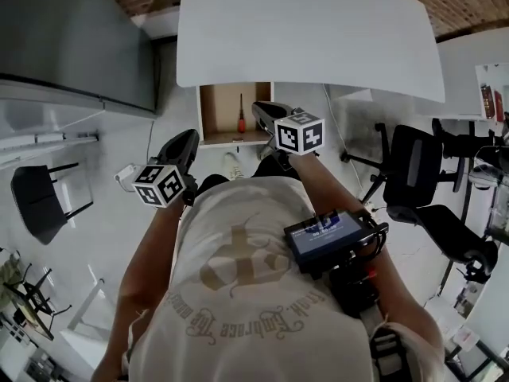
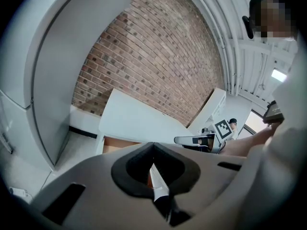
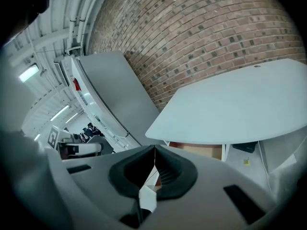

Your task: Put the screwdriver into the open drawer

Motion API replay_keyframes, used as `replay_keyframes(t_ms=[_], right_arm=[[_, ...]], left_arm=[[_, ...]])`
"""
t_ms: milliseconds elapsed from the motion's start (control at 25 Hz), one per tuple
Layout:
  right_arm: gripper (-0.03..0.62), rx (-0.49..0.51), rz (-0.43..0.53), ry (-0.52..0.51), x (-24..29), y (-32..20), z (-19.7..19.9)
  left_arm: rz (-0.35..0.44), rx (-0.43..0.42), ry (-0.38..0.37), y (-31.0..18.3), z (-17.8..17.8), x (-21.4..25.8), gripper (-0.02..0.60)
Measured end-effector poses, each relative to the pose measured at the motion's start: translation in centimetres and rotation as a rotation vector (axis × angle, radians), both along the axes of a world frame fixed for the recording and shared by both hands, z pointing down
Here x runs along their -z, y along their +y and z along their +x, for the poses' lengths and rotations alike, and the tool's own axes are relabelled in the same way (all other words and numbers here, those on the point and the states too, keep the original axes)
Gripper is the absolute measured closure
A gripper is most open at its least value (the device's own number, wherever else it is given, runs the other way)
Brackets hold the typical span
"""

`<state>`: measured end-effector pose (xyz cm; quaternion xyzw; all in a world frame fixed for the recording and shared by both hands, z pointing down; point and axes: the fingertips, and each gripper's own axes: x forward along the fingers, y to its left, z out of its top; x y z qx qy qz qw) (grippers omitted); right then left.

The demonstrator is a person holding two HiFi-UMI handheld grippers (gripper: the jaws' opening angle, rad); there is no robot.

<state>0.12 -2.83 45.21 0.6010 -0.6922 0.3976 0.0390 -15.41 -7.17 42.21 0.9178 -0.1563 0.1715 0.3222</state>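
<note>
Cream printed T-shirt [image 1: 238, 293]: fills the lower head view, worn by the person holding both tools.
Left gripper [image 1: 189, 136]: held out ahead of the chest, fingers [image 2: 127, 166] pressed together with nothing between them.
Right gripper [image 1: 258, 108]: just in front of the drawer, fingers [image 3: 124, 174] closed and empty.
Orange-handled screwdriver [image 1: 241, 116]: lying inside the open wooden drawer [image 1: 216, 110] under the white bench [image 1: 302, 30].
</note>
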Motion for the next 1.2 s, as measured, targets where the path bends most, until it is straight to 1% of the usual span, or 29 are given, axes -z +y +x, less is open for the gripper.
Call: replay_keyframes(t_ms=[280, 440, 680, 920, 1200], right_arm=[[0.569, 0.002, 0.079, 0.041, 2.8, 0.9, 0.7], [0.569, 0.001, 0.125, 0.052, 5.6, 3.2, 0.9], [0.569, 0.033, 0.175, 0.111, 8.6, 5.0, 0.8], [0.569, 0.026, 0.21, 0.117, 9.6, 6.7, 0.6], [0.569, 0.025, 0.208, 0.125, 9.3, 7.9, -0.7]], left_arm=[[0.043, -0.054, 0.028, 0.1, 1.7, 0.9, 0.561], [0.071, -0.068, 0.049, 1.9, 2.2, 2.7, 0.561], [0.111, -0.099, 0.105, 3.0, 2.9, 5.4, 0.561], [0.127, -0.129, 0.148, 4.4, 3.6, 7.4, 0.561], [0.147, -0.157, 0.139, 5.1, 3.2, 7.5, 0.561]])
